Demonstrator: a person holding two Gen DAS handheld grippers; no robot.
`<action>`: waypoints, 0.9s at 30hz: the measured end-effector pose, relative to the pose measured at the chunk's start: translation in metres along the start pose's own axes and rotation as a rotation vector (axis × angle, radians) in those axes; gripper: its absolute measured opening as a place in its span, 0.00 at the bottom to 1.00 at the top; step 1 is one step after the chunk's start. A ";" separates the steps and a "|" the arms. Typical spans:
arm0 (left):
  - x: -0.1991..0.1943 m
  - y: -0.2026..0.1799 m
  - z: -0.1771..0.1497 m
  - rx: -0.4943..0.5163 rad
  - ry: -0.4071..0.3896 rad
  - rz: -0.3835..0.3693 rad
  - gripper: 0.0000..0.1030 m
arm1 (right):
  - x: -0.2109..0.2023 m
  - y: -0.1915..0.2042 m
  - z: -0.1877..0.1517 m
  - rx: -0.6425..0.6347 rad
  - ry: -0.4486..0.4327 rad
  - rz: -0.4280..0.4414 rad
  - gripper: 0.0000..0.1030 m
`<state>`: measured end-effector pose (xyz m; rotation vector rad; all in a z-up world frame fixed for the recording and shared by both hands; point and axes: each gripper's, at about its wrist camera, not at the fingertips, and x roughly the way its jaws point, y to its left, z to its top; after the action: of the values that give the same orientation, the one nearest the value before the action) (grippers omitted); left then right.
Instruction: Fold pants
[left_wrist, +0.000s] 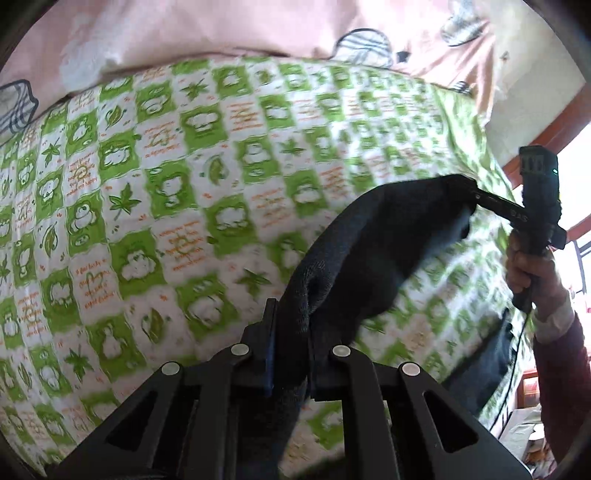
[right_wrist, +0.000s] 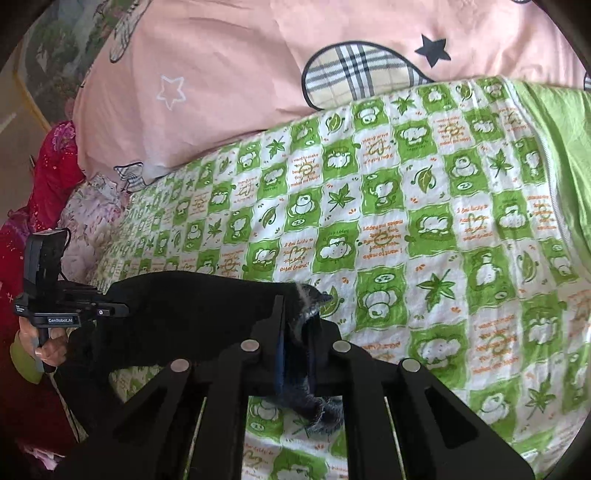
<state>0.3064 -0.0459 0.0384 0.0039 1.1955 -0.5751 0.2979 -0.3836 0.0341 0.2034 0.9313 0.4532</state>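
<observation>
Dark pants (left_wrist: 373, 251) hang stretched between my two grippers above the bed. In the left wrist view my left gripper (left_wrist: 291, 326) is shut on one end of the cloth, which bunches between the jaws. Far right in that view, my right gripper (left_wrist: 471, 194) pinches the other end, held by a hand (left_wrist: 524, 269). In the right wrist view the right gripper (right_wrist: 299, 319) is shut on a bluish-grey edge of the pants (right_wrist: 192, 314). At the left of this view the left gripper (right_wrist: 123, 309) holds the far end.
Below lies a quilt (left_wrist: 177, 192) checked in green and white (right_wrist: 424, 229). Pink bedding with plaid shapes and stars (right_wrist: 240, 74) rests behind it (left_wrist: 221, 26). Red and floral fabrics (right_wrist: 55, 177) are piled at the left. A window and red frame (left_wrist: 576, 177) stand right.
</observation>
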 end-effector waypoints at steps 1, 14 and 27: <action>-0.005 -0.007 -0.007 0.011 -0.008 -0.008 0.11 | -0.008 -0.002 -0.003 -0.010 -0.001 -0.006 0.09; -0.016 -0.100 -0.111 0.146 -0.022 -0.076 0.10 | -0.097 0.010 -0.105 -0.161 0.029 -0.063 0.09; -0.019 -0.134 -0.178 0.249 -0.020 -0.099 0.10 | -0.153 0.030 -0.196 -0.169 -0.035 -0.118 0.08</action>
<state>0.0899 -0.0998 0.0261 0.1505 1.1027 -0.8059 0.0519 -0.4323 0.0411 0.0030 0.8613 0.4158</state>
